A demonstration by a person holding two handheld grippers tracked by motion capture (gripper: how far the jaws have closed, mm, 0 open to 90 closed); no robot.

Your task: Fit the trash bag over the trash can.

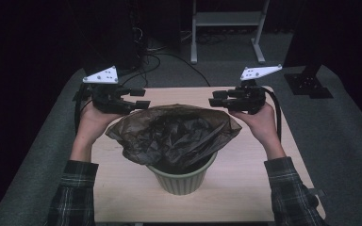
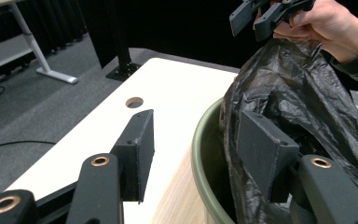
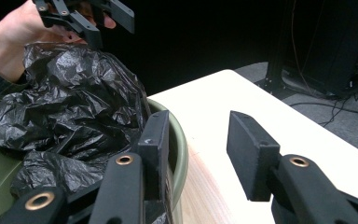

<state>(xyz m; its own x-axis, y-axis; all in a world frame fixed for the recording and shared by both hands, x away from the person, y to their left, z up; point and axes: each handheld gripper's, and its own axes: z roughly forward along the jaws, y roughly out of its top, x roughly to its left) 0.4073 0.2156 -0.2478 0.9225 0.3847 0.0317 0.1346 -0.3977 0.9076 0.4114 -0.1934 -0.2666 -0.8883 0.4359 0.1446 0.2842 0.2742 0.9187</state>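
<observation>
Black bin bag (image 1: 174,134) draped over & partly inside green ribbed bin (image 1: 183,180), mid counter (image 1: 245,188), mouth ballooned wide above rim. Film looks thin, light, crinkly, prob. slippery; will collapse & tear if yanked. Best taken at hem on opposite sides, then pulled down over rim.

Left hand-held gripper (image 1: 140,98) at bag's far-left edge: jaws apart, one outside bin wall, other against bag film inside per left gripper view; not pinching. Right hand-held gripper (image 1: 215,98) at far-right edge: jaws likewise apart, straddling rim (image 3: 179,140), nothing clamped.

Bin itself stiff, light; may skid on counter if bag dragged sideways.
</observation>
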